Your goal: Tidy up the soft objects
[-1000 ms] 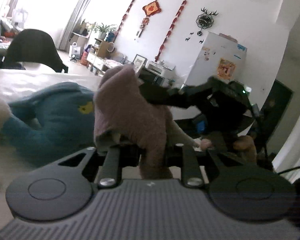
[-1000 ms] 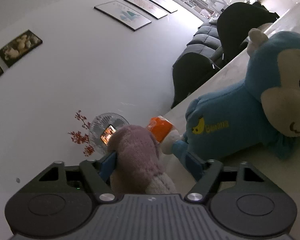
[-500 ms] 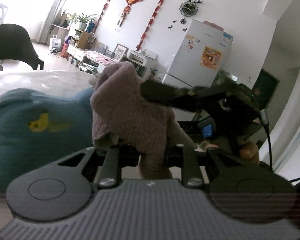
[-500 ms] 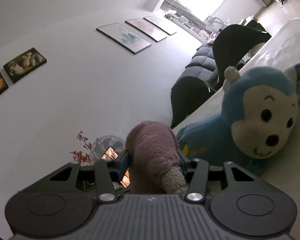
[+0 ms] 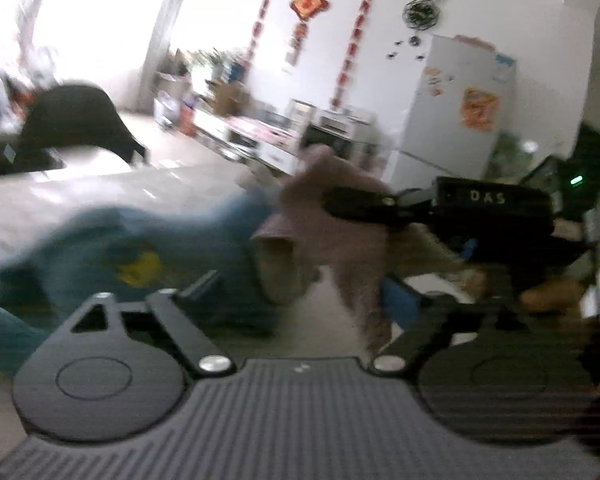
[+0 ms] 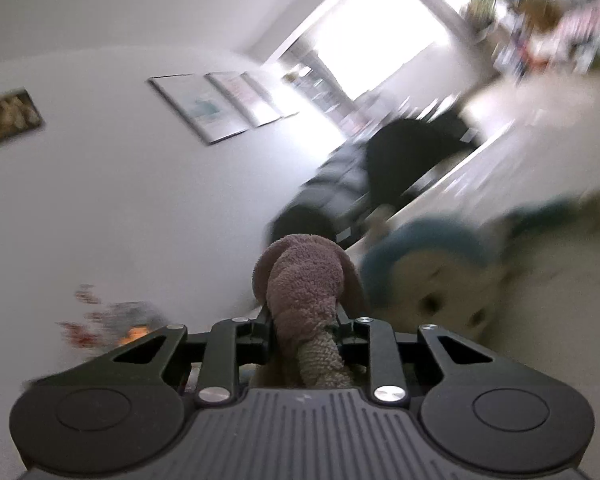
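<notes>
Now left gripper [image 5: 300, 292] jaws spreading wide, nothing pinched, while right gripper [image 6: 306, 320] jaws closing, clamped on the pink towel [image 6: 306, 284] at lower centre of its frame, blue monkey plush [image 6: 432, 268] blurred on the table [image 6: 560, 300] at right.

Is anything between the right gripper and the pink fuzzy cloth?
No. The right gripper is closing right on the pink cloth, with nothing between them. The left gripper is opening, its fingers apart from the cloth. The blue monkey toy lies beyond, on the table.
</notes>
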Demonstrator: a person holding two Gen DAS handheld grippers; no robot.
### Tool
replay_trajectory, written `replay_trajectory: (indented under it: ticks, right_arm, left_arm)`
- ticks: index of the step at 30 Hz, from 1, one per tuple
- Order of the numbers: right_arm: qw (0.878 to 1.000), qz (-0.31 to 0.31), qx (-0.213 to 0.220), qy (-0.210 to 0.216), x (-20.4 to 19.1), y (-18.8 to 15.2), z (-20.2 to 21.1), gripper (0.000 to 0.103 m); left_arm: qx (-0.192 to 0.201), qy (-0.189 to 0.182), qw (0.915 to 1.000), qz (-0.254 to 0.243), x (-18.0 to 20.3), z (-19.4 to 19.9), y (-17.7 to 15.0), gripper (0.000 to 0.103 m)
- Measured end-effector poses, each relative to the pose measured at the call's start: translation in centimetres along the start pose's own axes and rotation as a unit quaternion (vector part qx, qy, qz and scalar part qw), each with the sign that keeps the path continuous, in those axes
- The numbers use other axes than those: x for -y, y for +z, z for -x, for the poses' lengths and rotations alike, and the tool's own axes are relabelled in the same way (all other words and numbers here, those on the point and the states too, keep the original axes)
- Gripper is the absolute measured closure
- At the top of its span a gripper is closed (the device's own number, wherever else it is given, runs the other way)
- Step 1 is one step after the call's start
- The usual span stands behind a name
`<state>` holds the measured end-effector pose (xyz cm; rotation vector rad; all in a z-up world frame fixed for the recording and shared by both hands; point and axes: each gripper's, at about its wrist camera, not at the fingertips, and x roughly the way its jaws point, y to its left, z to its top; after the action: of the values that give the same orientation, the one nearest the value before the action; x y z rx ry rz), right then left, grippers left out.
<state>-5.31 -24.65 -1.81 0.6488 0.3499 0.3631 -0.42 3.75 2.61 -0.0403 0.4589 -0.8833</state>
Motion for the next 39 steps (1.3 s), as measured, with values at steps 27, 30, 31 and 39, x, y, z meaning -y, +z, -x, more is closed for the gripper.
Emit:
replay_trajectory:
  ticks: [27, 30, 31, 39]
  right_arm:
    - [0.961, 0.088, 0.038, -0.259, 3.0, -1.7, -1.6, 0.074]
    - [0.968, 0.077, 0.044, -0.237, 2.8, -1.7, -1.1, 0.074]
    - [0.970, 0.073, 0.046, -0.226, 2.6, -1.8, -1.0, 0.074]
    - [0.984, 0.099, 0.020, -0.144, -1.1, -1.8, -2.4, 0.073]
  left_arm:
    - [-0.046, 0.215, 0.9741, -0.054, -1.3, -3.3, -1.8, 0.001]
    - [-0.037, 0.219, 0.9737, -0.049, -1.2, -3.5, -2.1, 0.001]
    - [-0.035, 0.222, 0.9731, -0.051, -1.1, -3.6, -2.2, 0.001]
    - [-0.021, 0.227, 0.9732, -0.028, -1.0, -3.8, -2.0, 0.001]
